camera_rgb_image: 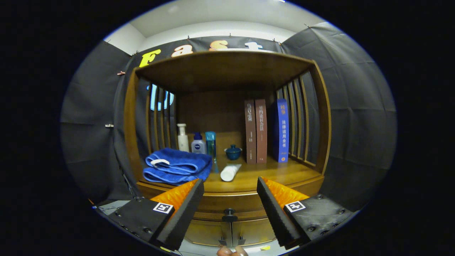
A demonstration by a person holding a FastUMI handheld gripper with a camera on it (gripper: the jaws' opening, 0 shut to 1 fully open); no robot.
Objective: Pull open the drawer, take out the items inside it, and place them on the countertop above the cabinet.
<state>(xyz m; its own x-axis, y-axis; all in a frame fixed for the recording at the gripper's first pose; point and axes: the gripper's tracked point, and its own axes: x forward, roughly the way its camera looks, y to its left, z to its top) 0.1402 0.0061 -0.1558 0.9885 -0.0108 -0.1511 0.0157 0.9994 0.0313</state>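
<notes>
wooden cabinet [227,117] fills the gripper view ahead of you, with its countertop [284,174] running across just beyond the jaws. your gripper [230,195] hangs with its jaws spread wide and nothing between them. under the countertop's front edge the drawer [209,233] sits low between the jaws, its front flush with the cabinet as far as the view lets you judge, and its dark knob [230,214] stands in the gap between them, a little below the tips.

on the countertop a folded blue towel [176,166] lies at the left front corner, and a white tube [230,172] lies on its side near the middle. behind them, along the back, stand a white pump bottle [182,138], a small blue-capped bottle [198,143], a tall blue bottle [210,141] and a little lidded blue cup [233,152]. three books [266,131] stand upright toward the right.

you can't see into the drawer. by my judgement this fits two stages: a shut drawer with its contents inside, or one shut again with some of those countertop things being what came out of it.
</notes>
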